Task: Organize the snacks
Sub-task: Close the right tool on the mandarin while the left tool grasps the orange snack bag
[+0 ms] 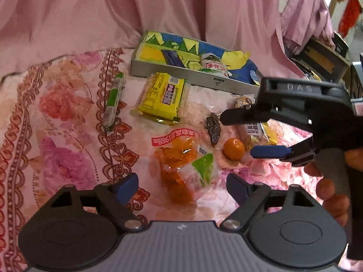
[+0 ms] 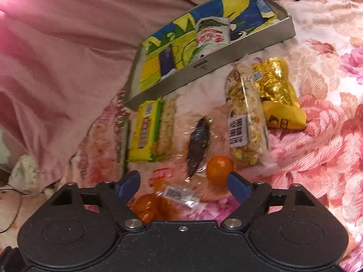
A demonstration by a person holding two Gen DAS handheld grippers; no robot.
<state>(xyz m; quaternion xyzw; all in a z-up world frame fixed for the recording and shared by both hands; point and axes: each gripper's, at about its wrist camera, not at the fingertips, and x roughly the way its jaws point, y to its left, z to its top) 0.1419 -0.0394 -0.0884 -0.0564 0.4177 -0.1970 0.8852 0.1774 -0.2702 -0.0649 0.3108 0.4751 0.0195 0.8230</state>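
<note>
While the snacks lay loose on the bed, the right gripper (image 2: 183,184) was wide open and empty. The small orange (image 2: 219,169) sat just ahead, a little right. The left gripper (image 1: 182,187), also wide open, was farther away.

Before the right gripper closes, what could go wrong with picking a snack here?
1. The small orange fruit is round and lies on soft floral fabric; if the fingers nudge it, it may roll away.
2. The clear dark-snack packet lies right beside the fruit, so the right gripper, now open, might catch its edge too.
3. The left gripper, also open, hovers over the orange jelly bag close by; the two grippers could collide.
</note>
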